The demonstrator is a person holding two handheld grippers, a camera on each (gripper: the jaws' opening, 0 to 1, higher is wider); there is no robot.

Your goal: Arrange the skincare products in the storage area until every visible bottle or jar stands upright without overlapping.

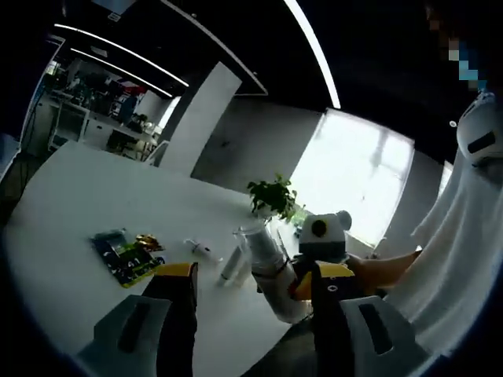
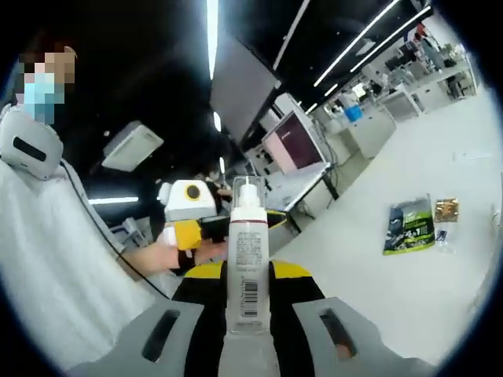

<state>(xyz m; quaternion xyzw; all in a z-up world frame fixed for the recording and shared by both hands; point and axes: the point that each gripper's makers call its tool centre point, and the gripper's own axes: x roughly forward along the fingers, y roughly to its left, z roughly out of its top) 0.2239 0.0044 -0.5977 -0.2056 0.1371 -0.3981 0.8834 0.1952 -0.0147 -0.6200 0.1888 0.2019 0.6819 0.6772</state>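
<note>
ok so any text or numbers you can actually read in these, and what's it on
None can be read.
White bottle in the right gripper: printed label and a barcode, too small and blurred.
Green packet on the table: print too blurred.
Gold packet beside it: nothing legible.

Bottle glossy white plastic, paper label; table smooth matt white.

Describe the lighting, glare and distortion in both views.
Left gripper view: the window is blown out white, and fisheye bends the ceiling light strip and the white table. Right gripper view: dark ceiling, bright table, and the white bottle in the right hand-held gripper has a readable barcode.
</note>
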